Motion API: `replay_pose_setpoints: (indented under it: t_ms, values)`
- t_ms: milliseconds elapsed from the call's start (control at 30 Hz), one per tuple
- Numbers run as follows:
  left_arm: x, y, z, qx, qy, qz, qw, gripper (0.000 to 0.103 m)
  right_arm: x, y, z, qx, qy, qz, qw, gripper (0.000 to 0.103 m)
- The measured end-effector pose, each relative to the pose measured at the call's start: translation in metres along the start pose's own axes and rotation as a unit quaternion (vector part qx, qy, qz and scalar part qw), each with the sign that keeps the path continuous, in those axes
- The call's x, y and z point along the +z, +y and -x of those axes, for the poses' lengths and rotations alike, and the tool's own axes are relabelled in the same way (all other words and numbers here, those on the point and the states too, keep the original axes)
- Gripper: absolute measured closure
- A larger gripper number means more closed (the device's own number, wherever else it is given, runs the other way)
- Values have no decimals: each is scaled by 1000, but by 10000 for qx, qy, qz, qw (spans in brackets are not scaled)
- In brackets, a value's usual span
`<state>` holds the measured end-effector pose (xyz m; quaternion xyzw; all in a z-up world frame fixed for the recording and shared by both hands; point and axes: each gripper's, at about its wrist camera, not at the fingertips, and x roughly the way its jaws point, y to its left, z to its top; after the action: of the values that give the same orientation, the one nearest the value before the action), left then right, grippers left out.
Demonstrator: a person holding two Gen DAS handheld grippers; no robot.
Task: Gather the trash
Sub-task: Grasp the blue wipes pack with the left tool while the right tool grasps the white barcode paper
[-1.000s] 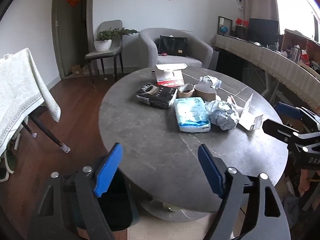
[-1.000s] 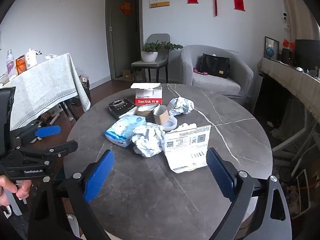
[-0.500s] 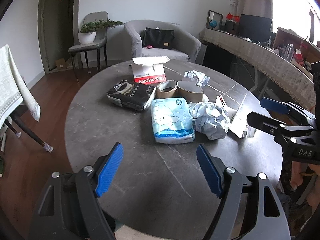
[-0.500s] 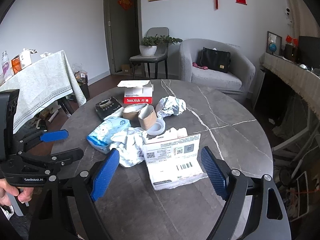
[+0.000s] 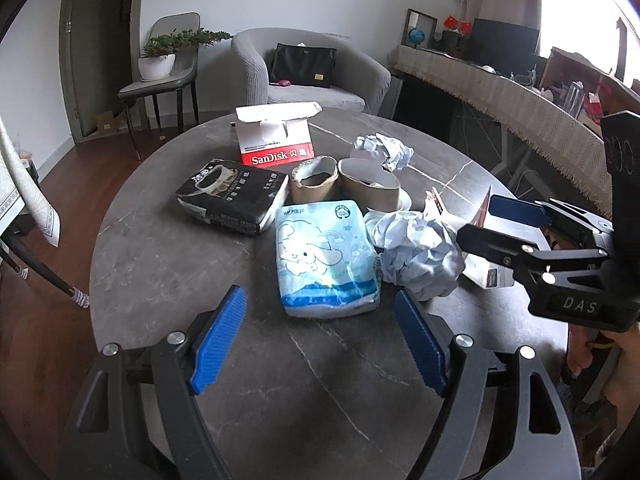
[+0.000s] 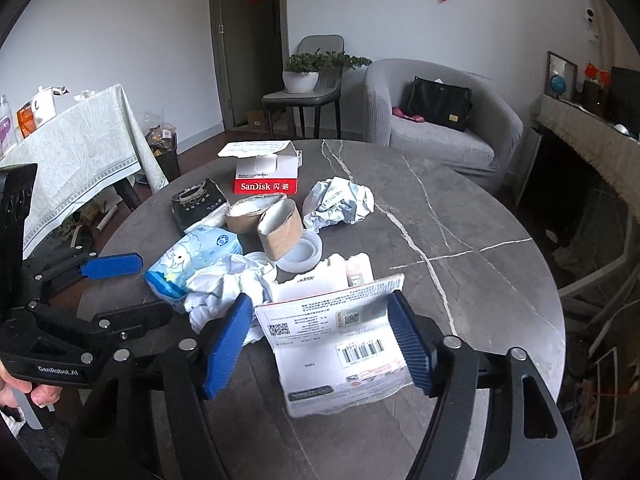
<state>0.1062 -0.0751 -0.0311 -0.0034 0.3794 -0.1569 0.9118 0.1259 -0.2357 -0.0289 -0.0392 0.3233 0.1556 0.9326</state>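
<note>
On round grey table [image 6: 460, 216]: trash heap near middle. Right gripper [image 6: 320, 336] around white flat package with barcode [image 6: 340, 344], jaws just been closing, blue pads beside both edges, firm contact not clear. Left gripper [image 5: 320, 336] wide apart, empty, just before blue tissue pack [image 5: 324, 252]. Crumpled paper [image 5: 416, 252] beside pack.

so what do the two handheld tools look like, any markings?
Both match: black frames with silver screws and blue ribbed pads. The left tool has "GenRobot.AI" printed in white on its side, seen from the right wrist view. The right tool shows "DAS" in the left wrist view. No cables or sleeves visible.
</note>
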Motion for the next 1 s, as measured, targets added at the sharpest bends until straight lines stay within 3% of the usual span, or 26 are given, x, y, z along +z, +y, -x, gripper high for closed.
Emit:
replay_pose_setpoints:
  t_ms: [133,267,300,367,433,567,667,1000]
  values:
    - [4,4,-8,-63,84,110,9999,22,5,-3,-4,59,7,10,10000,42]
    - [6,0,-13,-61,87,17,9999,22,6,-9,-6,62,67,-2,10000,41]
    - [6,-2,-14,-31,85,-21,10000,22,7,-11,-6,33,65,-2,10000,40]
    - [6,-5,-16,37,90,-105,9999,23,8,-13,-8,22,95,31,9999,22]
    - [7,-5,-18,102,105,-150,9998,24,7,-14,-9,12,103,26,9999,19]
    - [6,-4,-19,241,69,-304,9992,41,8,-17,-12,40,139,32,9999,19]
    - [7,-4,-19,150,32,-388,9991,48,11,-20,-17,33,181,1,9998,19]
    - [8,8,-11,-558,14,-139,9983,51,15,-20,-34,225,468,18,9986,19]
